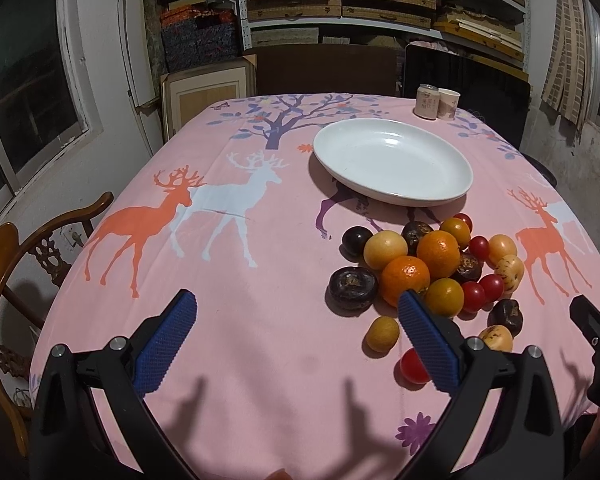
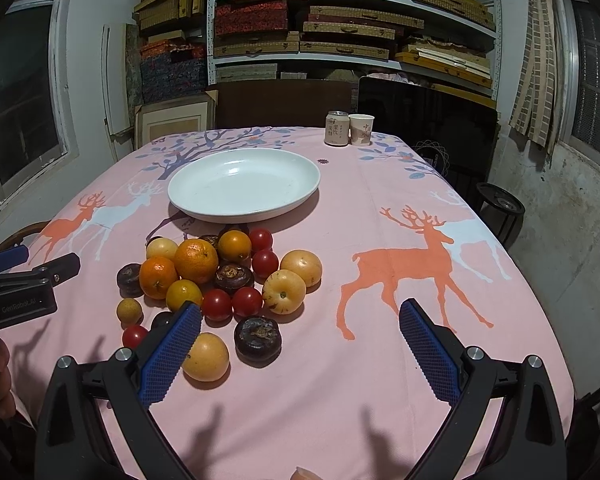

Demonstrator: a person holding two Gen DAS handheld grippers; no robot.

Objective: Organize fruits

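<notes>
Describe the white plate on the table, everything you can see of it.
The white plate is a wide, shallow oval dish with a raised rim, glossy like glazed ceramic, with light glinting off its inside. It is empty. It sits flat and upright on the pink deer-print tablecloth, beyond the pile of fruit; the nearest fruits lie right at its near edge, though contact is unclear. A can and a paper cup stand apart from it, further back. Neither gripper touches it.
</notes>
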